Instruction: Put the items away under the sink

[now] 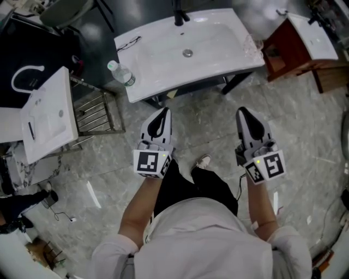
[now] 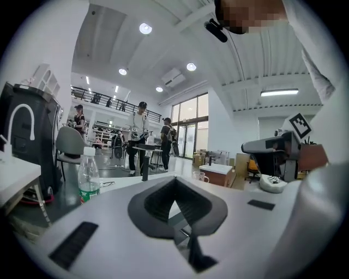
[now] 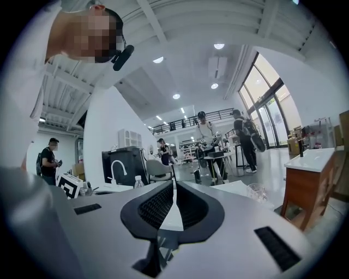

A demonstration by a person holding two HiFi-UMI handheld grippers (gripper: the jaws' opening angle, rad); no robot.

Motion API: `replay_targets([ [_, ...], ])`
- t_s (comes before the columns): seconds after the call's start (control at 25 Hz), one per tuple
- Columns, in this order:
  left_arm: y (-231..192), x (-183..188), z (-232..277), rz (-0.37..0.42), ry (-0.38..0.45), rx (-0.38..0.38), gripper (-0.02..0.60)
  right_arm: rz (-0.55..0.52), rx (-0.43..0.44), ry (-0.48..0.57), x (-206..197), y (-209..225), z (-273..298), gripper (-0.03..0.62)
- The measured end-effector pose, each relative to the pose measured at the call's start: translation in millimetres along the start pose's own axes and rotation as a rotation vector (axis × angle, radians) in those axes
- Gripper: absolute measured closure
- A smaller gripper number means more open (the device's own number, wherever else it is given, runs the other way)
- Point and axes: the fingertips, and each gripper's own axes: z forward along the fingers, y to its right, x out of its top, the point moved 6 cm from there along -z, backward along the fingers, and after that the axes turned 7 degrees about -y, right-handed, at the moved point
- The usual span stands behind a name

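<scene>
The white sink [image 1: 218,49] stands on a dark frame ahead of me. On its rim are a clear water bottle [image 1: 120,72] with a green label at the left corner, a pair of glasses [image 1: 128,42] at the back left, and a clear glass [image 1: 251,46] at the right corner. My left gripper [image 1: 163,112] and right gripper [image 1: 241,111] are held level in front of the sink, both shut and empty. The left gripper view shows the bottle [image 2: 87,175], the glasses [image 2: 107,184] and a cup [image 2: 200,176] beyond the closed jaws. The right gripper view shows the bottle [image 3: 138,182] and glass [image 3: 254,192].
A black faucet [image 1: 178,15] rises at the sink's back. A second white basin [image 1: 49,114] and a metal rack [image 1: 98,111] stand to the left. A wooden vanity [image 1: 292,46] stands at the right. Several people [image 2: 139,136] are far behind. My shoe [image 1: 203,161] is on the marble floor.
</scene>
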Motion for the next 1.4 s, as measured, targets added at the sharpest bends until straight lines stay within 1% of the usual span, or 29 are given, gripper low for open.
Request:
replay_targets([
  [0.2, 1, 26, -16, 0.019, 0.037, -0.006, 0.578, 0.005, 0.012, 0.026, 19, -12, -5, 0.551],
  [0.36, 3, 48, -31, 0.015, 0.062, -0.020, 0.578, -0.037, 0.026, 0.039, 33, -17, -8, 0.550],
  [0.48, 0, 60, -41, -0.004, 0.083, -0.012, 0.578, -0.042, 0.027, 0.035, 38, -14, -7, 0.551],
  [0.6, 0, 70, -48, 0.011, 0.095, 0.003, 0.580, -0.045, 0.024, 0.040, 47, -12, -9, 0.551],
  [0.72, 0, 77, -52, 0.051, 0.107, 0.014, 0.578, -0.063, 0.022, 0.071, 59, -11, -10, 0.551],
  [0.8, -1, 80, -57, 0.062, 0.110, 0.019, 0.580, -0.070, 0.023, 0.093, 65, -13, -11, 0.551],
  [0.96, 2, 90, -61, 0.068, 0.127, 0.014, 0.578, -0.086, 0.030, 0.122, 76, -16, -12, 0.551],
  [1.12, 5, 101, -66, 0.075, 0.156, 0.015, 0.578, -0.094, 0.014, 0.131, 78, -14, -13, 0.551],
  [1.4, -11, 101, -72, 0.058, 0.160, 0.026, 0.578, -0.107, 0.010, 0.145, 85, -26, -9, 0.551],
])
